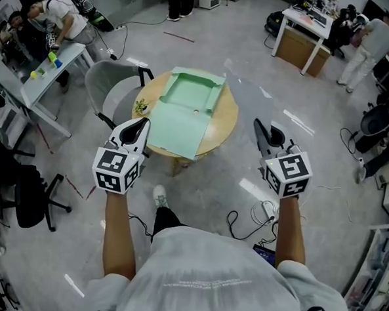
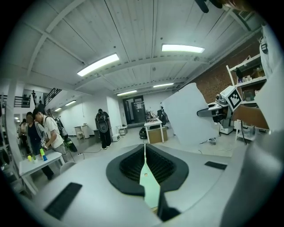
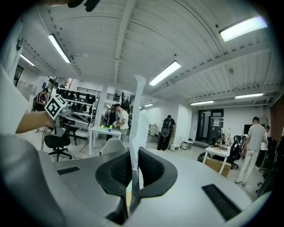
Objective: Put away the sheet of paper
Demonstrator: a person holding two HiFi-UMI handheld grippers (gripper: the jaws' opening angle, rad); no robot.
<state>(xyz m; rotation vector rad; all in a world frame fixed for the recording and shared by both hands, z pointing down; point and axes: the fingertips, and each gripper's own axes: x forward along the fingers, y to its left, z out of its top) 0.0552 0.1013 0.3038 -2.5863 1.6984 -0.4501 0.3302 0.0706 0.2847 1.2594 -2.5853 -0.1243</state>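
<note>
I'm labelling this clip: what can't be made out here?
- Head view: outline of the sheet of paper, lost against the pale floor beyond the right gripper.
- Right gripper view: the sheet's faces, seen edge-on.
- Left gripper view: the green folder, only a sliver inside the left gripper.

We saw a round light-wood table [image 1: 226, 114] standing on a glossy grey floor [image 1: 206, 185]; an open pale green cardboard folder [image 1: 183, 118] lay flat across its middle, the far half with raised rims, the near flap reaching the table's near edge; a small yellow-green item [image 1: 141, 106], too small to tell, sat at the table's left edge beside the folder; a grey shell chair [image 1: 106, 87] stood against the table's left side; black cables [image 1: 243, 221] lay loose on the floor at the near right.
</note>
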